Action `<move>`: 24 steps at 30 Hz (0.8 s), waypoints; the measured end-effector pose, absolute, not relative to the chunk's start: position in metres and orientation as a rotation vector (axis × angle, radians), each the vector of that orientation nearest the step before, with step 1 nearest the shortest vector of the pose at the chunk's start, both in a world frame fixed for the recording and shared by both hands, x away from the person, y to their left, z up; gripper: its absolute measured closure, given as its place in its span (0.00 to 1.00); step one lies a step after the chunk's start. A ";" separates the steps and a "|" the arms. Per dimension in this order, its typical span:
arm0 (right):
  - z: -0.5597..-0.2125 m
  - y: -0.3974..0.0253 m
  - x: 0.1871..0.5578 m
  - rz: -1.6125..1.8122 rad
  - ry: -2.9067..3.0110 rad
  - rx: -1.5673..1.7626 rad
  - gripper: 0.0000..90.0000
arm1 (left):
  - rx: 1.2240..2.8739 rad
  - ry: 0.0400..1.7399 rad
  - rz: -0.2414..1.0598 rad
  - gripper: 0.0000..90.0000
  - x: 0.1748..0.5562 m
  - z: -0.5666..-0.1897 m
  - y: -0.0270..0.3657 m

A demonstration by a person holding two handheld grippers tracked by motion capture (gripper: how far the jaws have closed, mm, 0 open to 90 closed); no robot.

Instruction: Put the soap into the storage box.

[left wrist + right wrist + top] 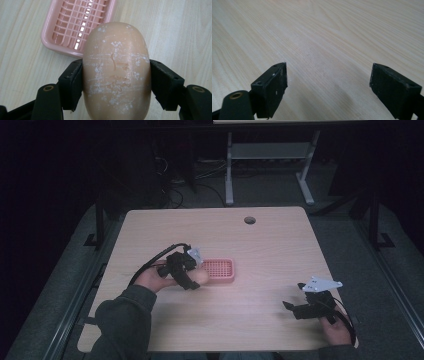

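A peach-coloured oval soap bar (116,72) with white scuffs is clamped between the two black jaws of my left gripper (116,83). In the high view the left gripper (192,279) holds the soap bar (200,277) just left of a pink slotted soap dish (220,269) near the table's middle. The pink soap dish (75,26) lies beyond the bar, up and to the left in the left gripper view. My right gripper (295,309) rests low at the table's front right, jaws wide apart over bare wood, and its view shows the right gripper (329,85) with nothing between the jaws.
The light wooden table (270,245) has a round cable hole (249,220) near its far edge. Beyond the table stand the white legs of another desk (229,170) on a dark floor with cables.
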State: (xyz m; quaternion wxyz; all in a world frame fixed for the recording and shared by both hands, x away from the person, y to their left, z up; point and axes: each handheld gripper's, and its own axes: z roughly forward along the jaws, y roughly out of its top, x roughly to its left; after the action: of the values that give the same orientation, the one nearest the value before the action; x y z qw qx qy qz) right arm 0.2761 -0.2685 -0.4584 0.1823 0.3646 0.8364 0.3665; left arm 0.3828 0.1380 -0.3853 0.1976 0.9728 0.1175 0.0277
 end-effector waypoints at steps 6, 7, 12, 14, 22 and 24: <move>-0.459 -0.269 0.276 1.030 2.371 1.022 0.16 | 2.721 0.326 0.073 0.36 0.389 -0.385 0.134; -0.459 -0.269 0.276 1.033 2.367 1.026 0.16 | 2.725 0.326 0.072 0.36 0.390 -0.384 0.133; -0.459 -0.269 0.276 1.034 2.365 1.030 0.16 | 2.725 0.318 0.084 0.36 0.395 -0.382 0.129; -0.458 -0.269 0.276 1.042 2.362 1.034 0.16 | 2.723 0.320 0.082 0.36 0.396 -0.382 0.127; -0.458 -0.269 0.276 1.035 2.368 1.023 0.16 | 2.737 0.295 0.081 0.36 0.403 -0.381 0.116; -0.458 -0.269 0.276 1.036 2.367 1.022 0.16 | 2.739 0.287 0.084 0.36 0.404 -0.380 0.114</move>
State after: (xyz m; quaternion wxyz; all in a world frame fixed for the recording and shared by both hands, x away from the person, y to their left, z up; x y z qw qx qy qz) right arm 0.2759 -0.2692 -0.4584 0.1803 0.3619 0.8379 0.3666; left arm 0.4042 0.1140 -0.3798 0.1921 0.9756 0.1022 0.0301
